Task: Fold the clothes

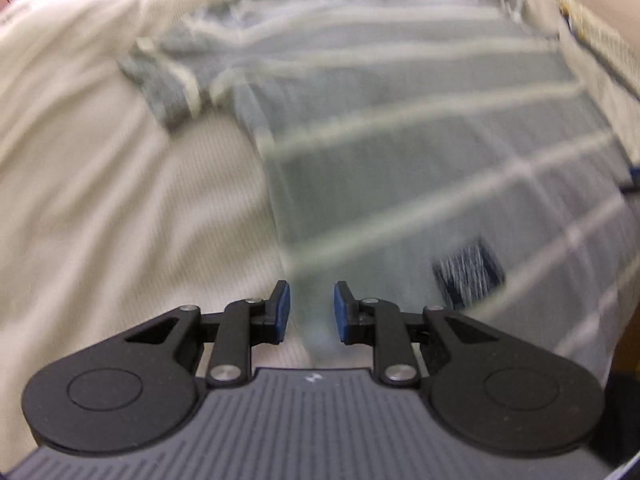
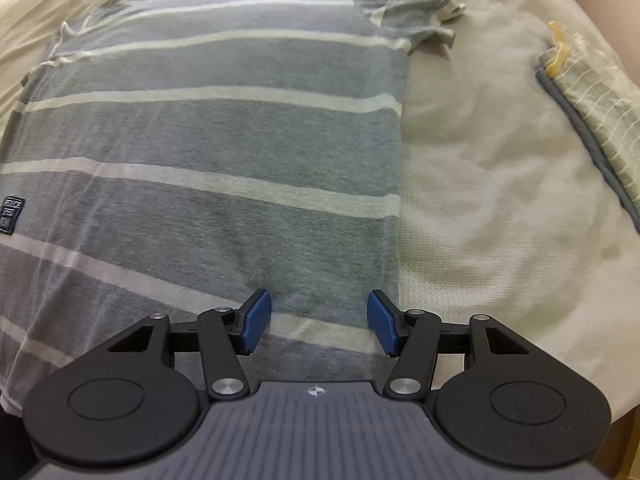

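A grey T-shirt with pale horizontal stripes (image 2: 208, 136) is lying spread flat on a cream bed cover (image 2: 480, 208), its hem toward the cameras and its neckline at the far end. In the right wrist view the right tool (image 2: 319, 322) is hovering over the shirt's lower right part, its blue pads (image 2: 256, 320) standing wide apart with nothing between them; the shirt's straight right side edge is running just beside the right-hand pad, and a short sleeve (image 2: 416, 16) is lying crumpled at the far right of the shirt. A small dark label (image 2: 11, 216) is showing on the fabric near the left edge of that view. To the far right, well apart from the shirt, another garment with a fine pale check and a grey trim (image 2: 592, 108) is resting on the bed cover. The left wrist view is blurring heavily; there the left tool (image 1: 312, 312) is sitting over the shirt's (image 1: 420, 140) lower left corner, its pads parted by a narrower gap and gripping nothing, with the shirt's side edge passing between them. The left sleeve (image 1: 168, 84) is lying out on the bed cover (image 1: 120, 220), and the dark label (image 1: 468, 268) is appearing near the hem.
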`<state>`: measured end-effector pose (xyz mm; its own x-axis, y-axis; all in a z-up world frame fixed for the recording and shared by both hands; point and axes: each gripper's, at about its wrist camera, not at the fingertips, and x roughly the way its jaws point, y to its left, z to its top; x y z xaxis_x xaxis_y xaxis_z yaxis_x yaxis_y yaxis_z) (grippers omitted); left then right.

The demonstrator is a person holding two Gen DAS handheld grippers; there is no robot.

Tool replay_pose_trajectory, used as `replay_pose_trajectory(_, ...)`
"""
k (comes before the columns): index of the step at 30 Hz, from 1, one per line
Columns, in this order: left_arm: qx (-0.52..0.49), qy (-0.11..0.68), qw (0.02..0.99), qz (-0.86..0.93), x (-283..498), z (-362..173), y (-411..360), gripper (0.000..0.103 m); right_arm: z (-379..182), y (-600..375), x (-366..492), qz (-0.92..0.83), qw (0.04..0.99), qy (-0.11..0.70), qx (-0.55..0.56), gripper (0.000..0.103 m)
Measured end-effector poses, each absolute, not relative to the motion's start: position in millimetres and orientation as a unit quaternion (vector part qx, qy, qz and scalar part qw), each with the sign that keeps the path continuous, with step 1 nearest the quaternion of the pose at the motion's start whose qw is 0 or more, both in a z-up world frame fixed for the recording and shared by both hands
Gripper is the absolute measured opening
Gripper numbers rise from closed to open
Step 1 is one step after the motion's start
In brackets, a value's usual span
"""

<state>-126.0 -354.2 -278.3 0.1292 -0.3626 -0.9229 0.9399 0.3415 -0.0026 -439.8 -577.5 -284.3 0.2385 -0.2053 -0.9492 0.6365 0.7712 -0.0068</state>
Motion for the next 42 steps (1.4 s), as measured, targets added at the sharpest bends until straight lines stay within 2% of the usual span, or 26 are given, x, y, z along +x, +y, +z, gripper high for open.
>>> replay_pose_trajectory(2,0.301,0.432,0.690,-0.496,-111,-278,-373,0.026,-281,-572,-443,-0.275,0.766,0.549,0.191,0.056)
replay_pose_trajectory(9,0.286,0.384,0.697,-0.534,-59,-296,-427,0.027,-276,-538,-434,-0.281,0.772,0.541,0.182,0.056)
replay_pose_trajectory(14,0.314,0.376,0.685,-0.539,-40,-296,-399,0.030,-278,-507,-435,-0.321,0.748,0.547,0.193,0.056)
replay_pose_trajectory(17,0.329,0.368,0.679,-0.543,-41,-285,-370,0.024,-267,-476,-428,-0.326,0.758,0.530,0.196,0.056)
replay_pose_trajectory(23,0.317,0.383,0.589,-0.638,-105,-261,-304,0.025,-258,-405,-386,-0.275,0.785,0.505,0.230,0.056)
replay_pose_trajectory(27,0.359,0.393,0.504,-0.680,-159,-277,-271,0.026,-277,-387,-381,-0.272,0.766,0.530,0.239,0.056)
replay_pose_trajectory(34,0.449,0.387,0.468,-0.655,-180,-302,-227,0.025,-272,-416,-440,-0.372,0.711,0.547,0.238,0.056)
replay_pose_trajectory(42,0.391,0.362,0.503,-0.681,-181,-273,-249,0.025,-263,-456,-473,-0.446,0.707,0.487,0.255,0.056)
